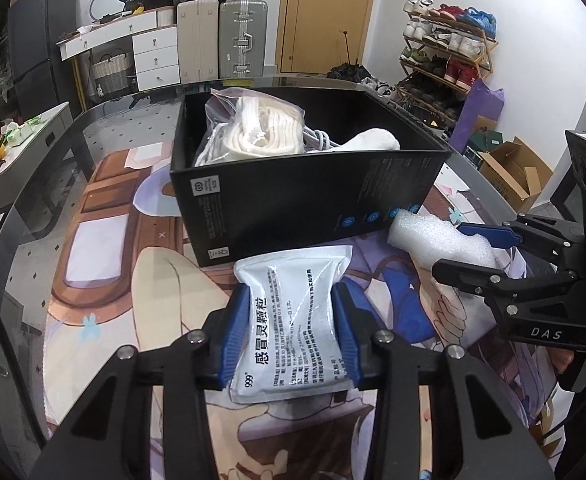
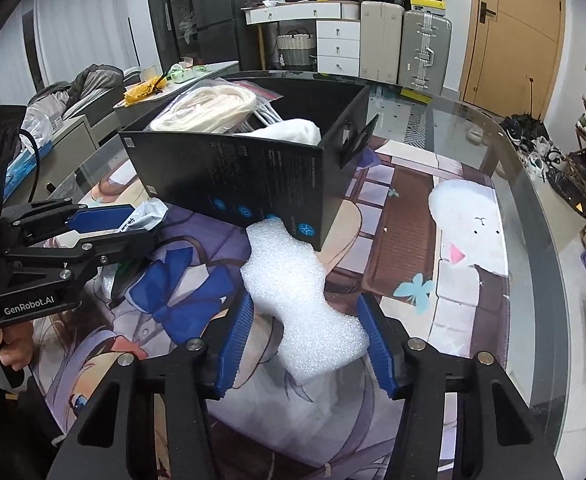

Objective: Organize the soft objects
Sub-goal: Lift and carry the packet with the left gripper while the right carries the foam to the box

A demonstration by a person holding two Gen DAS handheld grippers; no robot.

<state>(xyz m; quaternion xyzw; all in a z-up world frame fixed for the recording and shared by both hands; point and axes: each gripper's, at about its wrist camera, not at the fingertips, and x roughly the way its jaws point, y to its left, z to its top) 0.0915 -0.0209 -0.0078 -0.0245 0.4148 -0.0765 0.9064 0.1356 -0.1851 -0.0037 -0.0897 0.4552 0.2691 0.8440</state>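
Left wrist view. Your left gripper pinches the sachet: both blue pads press its sides, and the white packet bulges between them, its far end pointing to 12 o'clock. The sachet lies over the printed mat. Just beyond it, at 12 o'clock, stands the black box, open at the top. Inside it: a bagged coil of cream cord on the 10 o'clock side and a white cloth toward 2 o'clock. At 3 o'clock your right gripper reaches in from the edge, its fingers on either side of the foam.

Right wrist view. Your right gripper has its jaws partly spread around the foam. The right pad touches the foam's near end; the left pad stands just clear of it, so no firm grip shows. The foam rests on the mat and runs to 12 o'clock, its far end touching the box at the lower corner. At 9 o'clock your left gripper holds the sachet, near the box wall.
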